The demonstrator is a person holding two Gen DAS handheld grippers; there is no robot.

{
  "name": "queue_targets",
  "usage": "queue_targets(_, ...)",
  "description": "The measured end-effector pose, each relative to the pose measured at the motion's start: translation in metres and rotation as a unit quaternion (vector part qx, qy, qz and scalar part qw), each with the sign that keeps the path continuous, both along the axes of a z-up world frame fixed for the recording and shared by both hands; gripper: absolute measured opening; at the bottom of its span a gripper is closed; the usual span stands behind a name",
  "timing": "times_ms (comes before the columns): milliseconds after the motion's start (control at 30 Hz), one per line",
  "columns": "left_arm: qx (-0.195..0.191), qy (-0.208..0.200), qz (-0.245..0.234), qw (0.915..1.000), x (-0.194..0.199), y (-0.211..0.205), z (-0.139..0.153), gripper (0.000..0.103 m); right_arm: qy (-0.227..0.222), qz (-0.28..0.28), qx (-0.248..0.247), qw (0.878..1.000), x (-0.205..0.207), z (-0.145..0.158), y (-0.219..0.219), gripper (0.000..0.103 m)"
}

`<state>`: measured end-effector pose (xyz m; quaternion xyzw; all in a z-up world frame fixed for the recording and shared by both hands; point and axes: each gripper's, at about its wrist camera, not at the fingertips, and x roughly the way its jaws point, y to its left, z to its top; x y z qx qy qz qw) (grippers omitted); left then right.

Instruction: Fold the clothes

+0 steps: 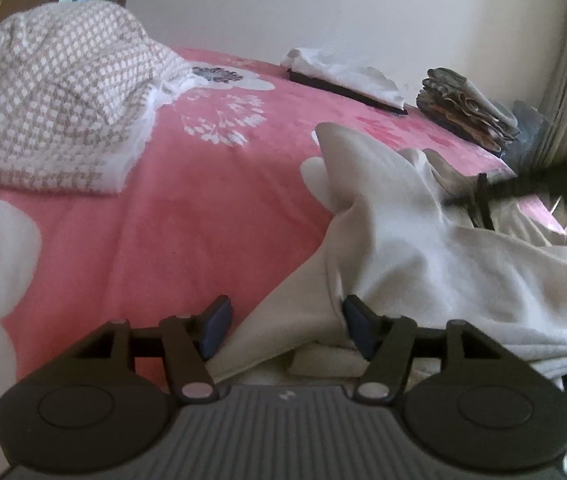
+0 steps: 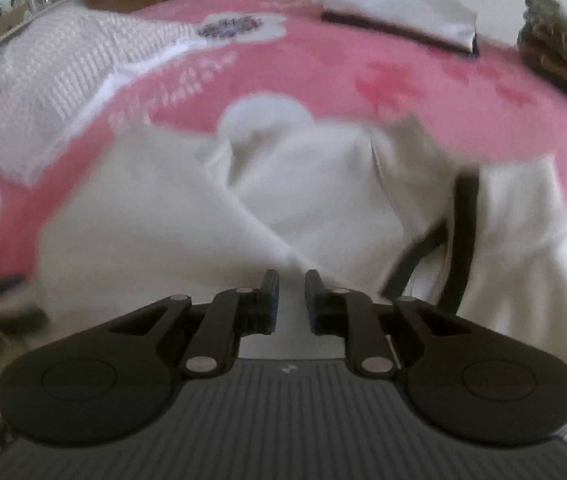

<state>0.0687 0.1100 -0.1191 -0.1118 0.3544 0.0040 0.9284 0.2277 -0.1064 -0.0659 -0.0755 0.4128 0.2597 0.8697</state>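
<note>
Left wrist view: the bed (image 1: 155, 216) fills the frame under a pink flowered cover, and across its near right side sprawls the cream garment (image 1: 423, 248), rumpled, one pointed flap reaching up toward the middle of the bed. Far left sits a checked blanket (image 1: 59, 92) in a heap; along the far edge, a white folded piece on a dark one (image 1: 343, 80), then a stack of folded clothes (image 1: 467, 112) by the wall. The left tool (image 1: 283, 326) has its jaws well apart, a fold of the cream garment lying between them, its right pad against the cloth, no clamp. Right wrist view, blurred: the right tool (image 2: 291, 300) hovers over the garment, jaws almost together with a narrow gap, nothing between them. Dark straps (image 2: 463, 232) cross the cloth on the right.
</note>
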Motion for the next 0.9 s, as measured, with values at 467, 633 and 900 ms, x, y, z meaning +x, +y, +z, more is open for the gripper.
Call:
queue_targets(467,-0.006,-0.012,0.017,0.9998,-0.005,-0.002,-0.003,0.065,-0.108,0.027,-0.176,0.978,0.011,-0.002,0.152,0.009)
queue_targets(633,-0.027,-0.013,0.019,0.9994,-0.005,0.005,-0.005,0.065,-0.132,-0.074,-0.022,0.988,-0.01,0.026,0.096,0.005)
queue_targets(900,-0.046,-0.006,0.018,0.9988,-0.004,0.012,-0.005,0.065,-0.109,-0.094,0.067,0.987,0.019,-0.012,0.104,0.007)
